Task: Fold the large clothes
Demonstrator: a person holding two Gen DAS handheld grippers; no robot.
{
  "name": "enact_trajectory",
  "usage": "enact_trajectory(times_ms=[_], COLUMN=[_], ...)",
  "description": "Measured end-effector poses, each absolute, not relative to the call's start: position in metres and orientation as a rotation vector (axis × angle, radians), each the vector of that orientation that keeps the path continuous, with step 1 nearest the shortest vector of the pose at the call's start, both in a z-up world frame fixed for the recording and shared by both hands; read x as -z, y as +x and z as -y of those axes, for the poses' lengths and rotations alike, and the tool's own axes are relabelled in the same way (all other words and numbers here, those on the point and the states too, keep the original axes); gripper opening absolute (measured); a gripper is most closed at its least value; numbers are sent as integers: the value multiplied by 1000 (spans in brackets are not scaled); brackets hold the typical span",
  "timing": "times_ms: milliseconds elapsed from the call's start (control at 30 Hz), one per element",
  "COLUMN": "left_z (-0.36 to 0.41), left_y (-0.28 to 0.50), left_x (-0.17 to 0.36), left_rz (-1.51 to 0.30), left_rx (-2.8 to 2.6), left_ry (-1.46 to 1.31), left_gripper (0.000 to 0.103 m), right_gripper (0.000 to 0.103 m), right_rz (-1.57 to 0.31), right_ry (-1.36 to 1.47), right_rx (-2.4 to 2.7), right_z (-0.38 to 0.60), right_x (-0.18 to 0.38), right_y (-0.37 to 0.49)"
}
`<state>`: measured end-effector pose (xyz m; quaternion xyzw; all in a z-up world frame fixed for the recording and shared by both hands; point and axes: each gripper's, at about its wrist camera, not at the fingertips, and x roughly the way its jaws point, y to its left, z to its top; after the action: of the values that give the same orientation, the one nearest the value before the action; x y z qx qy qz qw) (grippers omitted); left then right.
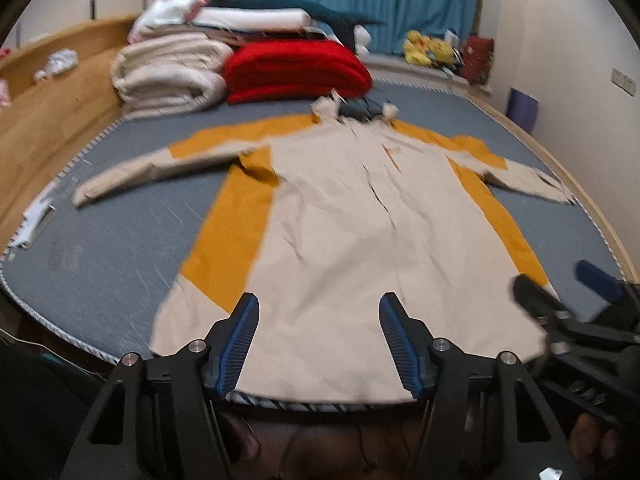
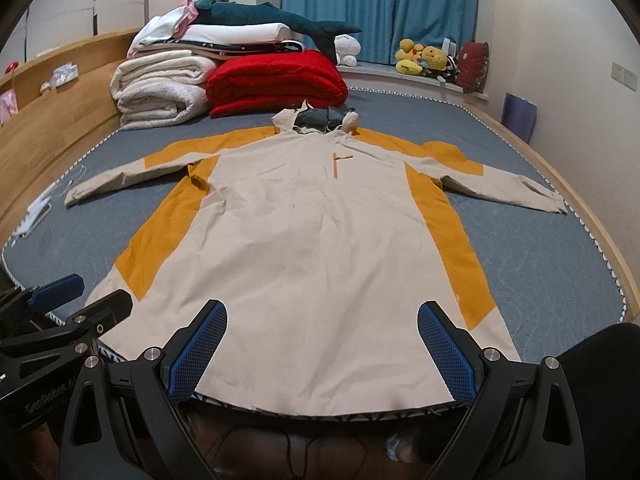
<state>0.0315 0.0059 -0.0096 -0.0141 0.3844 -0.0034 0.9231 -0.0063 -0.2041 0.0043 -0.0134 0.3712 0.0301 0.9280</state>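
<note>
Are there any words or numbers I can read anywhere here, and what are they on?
White lettering on the black body of the left gripper, at the right wrist view's lower left edge: too blurred and skewed to read.
Jacket: no readable label or logo.
Red blanket, white blankets, plush toys, wall switches: no text shows.
Nothing else readable.

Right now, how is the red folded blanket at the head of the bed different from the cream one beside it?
The red blanket is bright red, while the cream blanket is off-white and looks fleecier. The cream blanket bears a stack of more bedding topped by a teal shark plush; the red blanket carries little of that pile. The cream blanket lies nearer the wooden bed frame, the red one nearer the jacket's hood. Both are folded and rest on the grey mattress.
</note>
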Motion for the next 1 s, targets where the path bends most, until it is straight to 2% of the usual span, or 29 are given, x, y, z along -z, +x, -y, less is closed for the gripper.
enact_trajectory(times_ms=[133,333,467,533,567,600,767,800,867,1000], left_z=[-17,-20,-36,-50,-55,-61,-82,-87,-99,-145], left_y=[44,87,142,174,187,203,266,279,300,341], left_x=[-18,-59,-64,-62,-60,-58,-47,-43,-31,4], left_rz=[-674,-521,-559,-585,-601,-621,-672,-680,-691,-756], left_rx=[-15,-39,18,23,21,10,-13,-19,-40,-82], left_ry=[-84,2,1,-13,-18,-20,2,5,16,-32], left_gripper=[60,60,59,59,59,59,59,60,71,72], right_gripper=[93,91,91,82,71,70,70,70,70,70], right_rz=[-586,-361,-408,-392,-408,-401,-362,-357,-352,-408], right_ry=[-6,-56,-59,-45,-14,-19,-22,-27,-1,59], right_rx=[-75,-76,-154,-188,-198,-192,-147,-141,-147,-184], right_z=[209,214,210,209,213,212,203,199,199,203], right_x=[-37,-103,-116,-127,-122,-125,-130,-128,-124,-103], right_y=[-2,28,86,118,130,147,218,228,253,283])
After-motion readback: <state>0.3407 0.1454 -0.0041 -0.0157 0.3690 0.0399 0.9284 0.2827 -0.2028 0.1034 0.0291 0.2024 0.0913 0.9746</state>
